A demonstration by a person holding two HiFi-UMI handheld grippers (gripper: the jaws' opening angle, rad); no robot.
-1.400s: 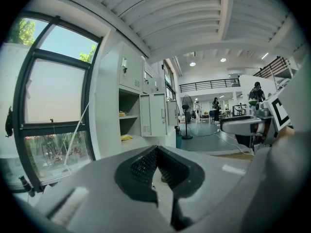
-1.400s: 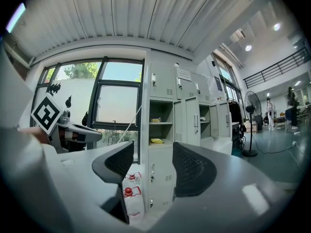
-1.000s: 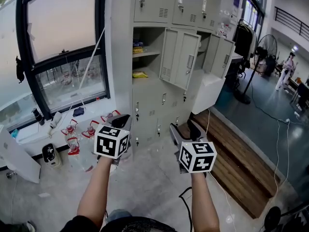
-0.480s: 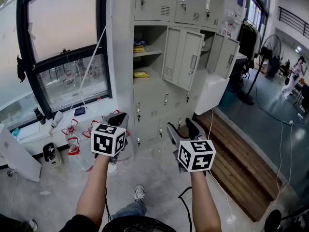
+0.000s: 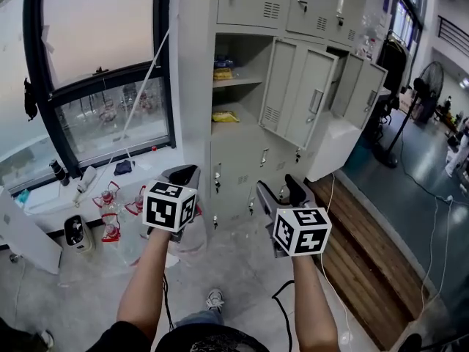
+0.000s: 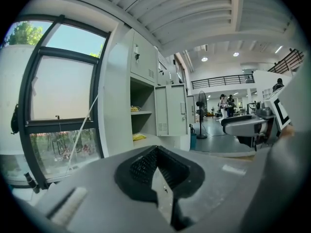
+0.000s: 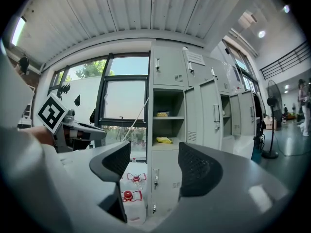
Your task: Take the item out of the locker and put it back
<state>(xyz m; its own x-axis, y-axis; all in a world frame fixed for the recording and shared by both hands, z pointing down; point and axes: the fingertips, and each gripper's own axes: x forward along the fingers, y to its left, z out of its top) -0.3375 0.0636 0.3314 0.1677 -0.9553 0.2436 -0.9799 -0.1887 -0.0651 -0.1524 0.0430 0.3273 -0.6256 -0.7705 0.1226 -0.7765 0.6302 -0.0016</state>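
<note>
My left tongs [image 5: 183, 174] are pinched closed on nothing. My right tongs [image 5: 278, 191] have just been opening and now gape wide, with nothing between the pads. Both point at the locker [image 5: 242, 167] at twelve o'clock and are apart from it. Its door [image 5: 302, 97] hangs open toward two o'clock. The yellow packet [image 5: 225, 116] lies on the lower shelf [image 5: 248, 123] of the open bay, at twelve o'clock from my left tongs. Red-capped bottles [image 5: 110, 215] stand on the floor at nine o'clock.

Bright daylight from the window [image 5: 102, 50], fisheye-bent edges, dark vignetted corners
</note>
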